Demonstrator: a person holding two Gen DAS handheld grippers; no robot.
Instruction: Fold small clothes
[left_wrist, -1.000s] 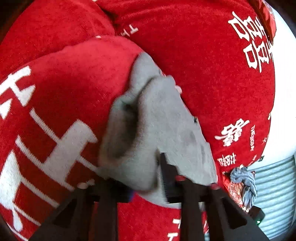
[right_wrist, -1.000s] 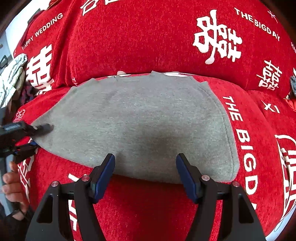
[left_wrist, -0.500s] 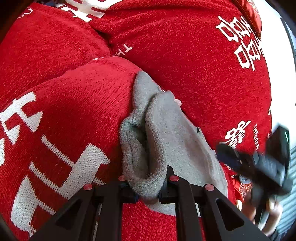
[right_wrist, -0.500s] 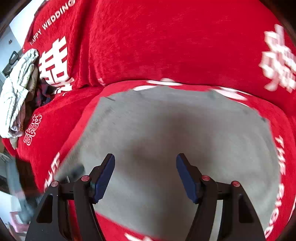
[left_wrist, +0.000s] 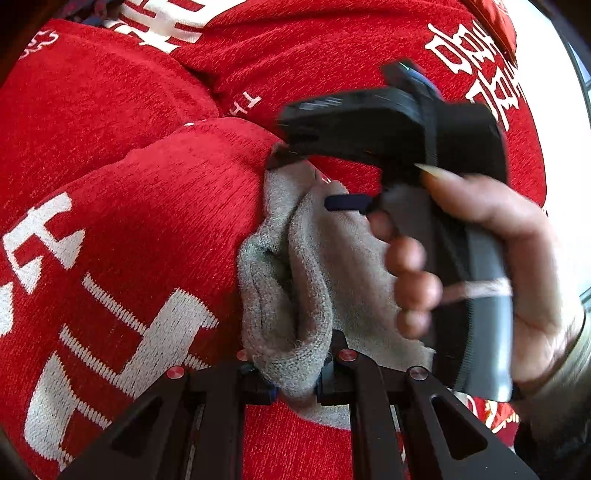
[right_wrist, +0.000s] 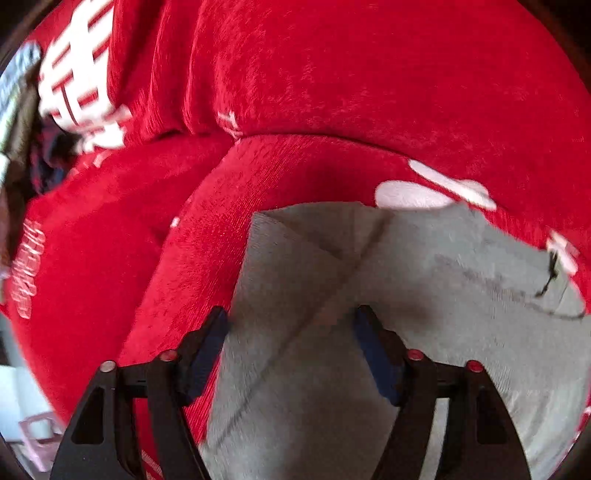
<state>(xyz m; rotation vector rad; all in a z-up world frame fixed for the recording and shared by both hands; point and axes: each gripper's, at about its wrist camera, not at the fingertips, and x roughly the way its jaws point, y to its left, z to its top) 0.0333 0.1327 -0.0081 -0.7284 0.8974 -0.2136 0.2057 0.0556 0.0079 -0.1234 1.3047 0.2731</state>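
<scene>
A small grey knitted garment (left_wrist: 317, 280) lies on a red sofa cover with white lettering. My left gripper (left_wrist: 293, 373) is shut on a bunched edge of it at the bottom of the left wrist view. In that view the right gripper (left_wrist: 314, 181), held by a person's hand (left_wrist: 491, 251), hovers over the garment's far part, pointing left. In the right wrist view the right gripper (right_wrist: 291, 339) points steeply down over the grey garment (right_wrist: 369, 295) near its left corner. Its jaws are opening, with flat cloth below them and nothing pinched.
The red sofa cover (left_wrist: 110, 206) has a seat cushion and a backrest (right_wrist: 332, 66) behind the garment. A pale bundle of other clothes (right_wrist: 14, 85) sits at the far left edge of the right wrist view. A pink item (right_wrist: 37, 428) lies low at the left.
The right gripper swept left across the garment to its far left corner and came into the left wrist view. My left gripper closed on the bunched grey edge and stayed put.
</scene>
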